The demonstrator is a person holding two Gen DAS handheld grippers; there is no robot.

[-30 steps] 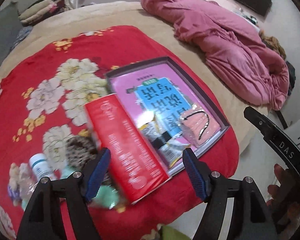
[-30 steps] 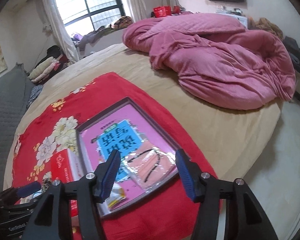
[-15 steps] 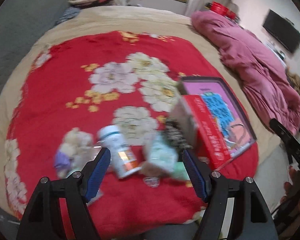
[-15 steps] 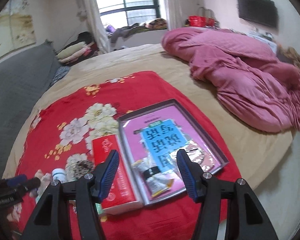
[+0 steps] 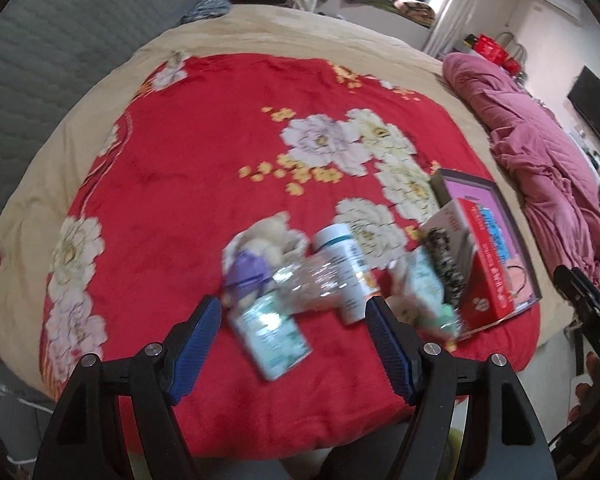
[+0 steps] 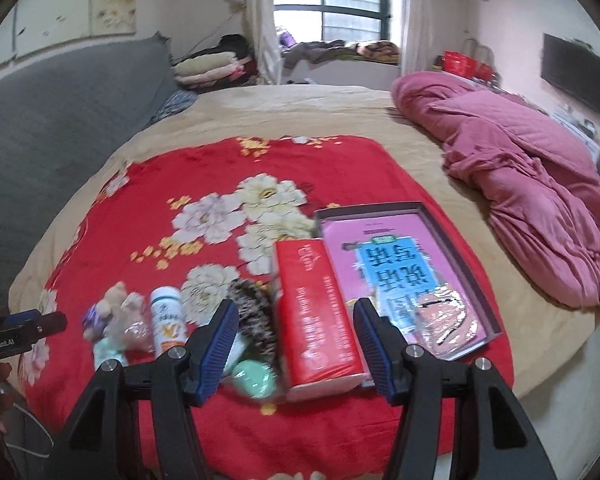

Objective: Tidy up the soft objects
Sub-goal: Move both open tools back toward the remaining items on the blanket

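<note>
Clutter lies on the red blanket (image 5: pixel 172 152) in the left wrist view: plush toy (image 5: pixel 266 240), bottle (image 5: pixel 346 268), clear crinkled bag (image 5: pixel 312 284), pale packet (image 5: pixel 270 330), speckled soft item (image 5: pixel 444 268), all close together and blurred. Left gripper (image 5: pixel 292 332) hovers above them, jaws apart, empty.

Right wrist view: right gripper (image 6: pixel 294 340) likewise spread wide and empty, above the red box (image 6: pixel 320 312). Beside it the tray (image 6: pixel 460 232) holds a pink bagged item (image 6: pixel 448 322). Green soft piece (image 6: pixel 254 376) sits by the box's near end.

Judgement: one soft item appears sorted into the tray; the plush, speckled and green pieces remain outside it.
</note>
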